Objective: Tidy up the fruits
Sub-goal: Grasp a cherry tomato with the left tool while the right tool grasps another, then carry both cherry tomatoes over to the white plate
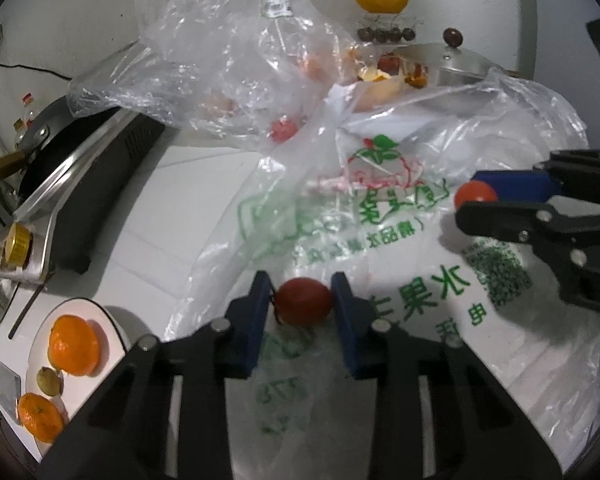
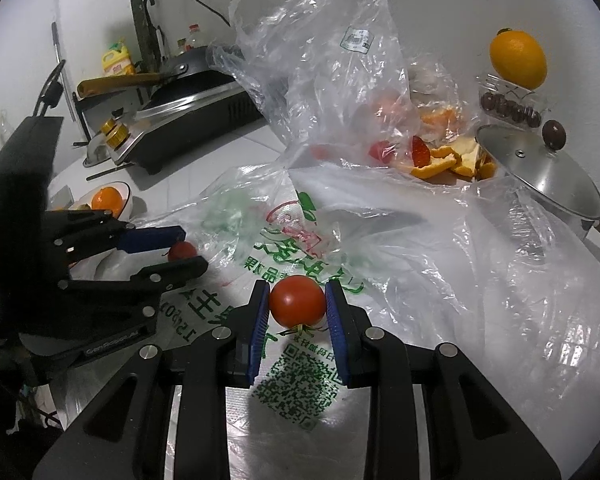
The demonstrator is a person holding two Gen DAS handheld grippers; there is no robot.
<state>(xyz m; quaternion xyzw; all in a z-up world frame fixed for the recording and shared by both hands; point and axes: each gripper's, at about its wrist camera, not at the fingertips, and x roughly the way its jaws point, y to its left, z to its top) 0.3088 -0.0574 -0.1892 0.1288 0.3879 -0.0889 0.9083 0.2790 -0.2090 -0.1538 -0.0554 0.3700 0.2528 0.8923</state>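
Observation:
My left gripper (image 1: 302, 305) is shut on a dark red cherry tomato (image 1: 305, 306), held over a printed plastic bag (image 1: 380, 280). My right gripper (image 2: 297, 303) is shut on a brighter red tomato (image 2: 297, 300) with its green stem down. Each gripper shows in the other's view: the right one (image 1: 476, 202) at the right, the left one (image 2: 180, 250) at the left. A white bowl (image 1: 112, 320) at lower left holds two oranges (image 1: 74, 344) and a small greenish fruit (image 1: 49, 380). More red fruit (image 1: 283, 130) lies inside a clear bag (image 1: 228, 48).
A gas stove (image 1: 96, 184) with a pan stands at the left. At the back are a large orange (image 2: 518, 58) on a box of dark fruit, orange peels (image 2: 444, 160) and a steel pot lid (image 2: 540, 168). Bottles stand by the wall.

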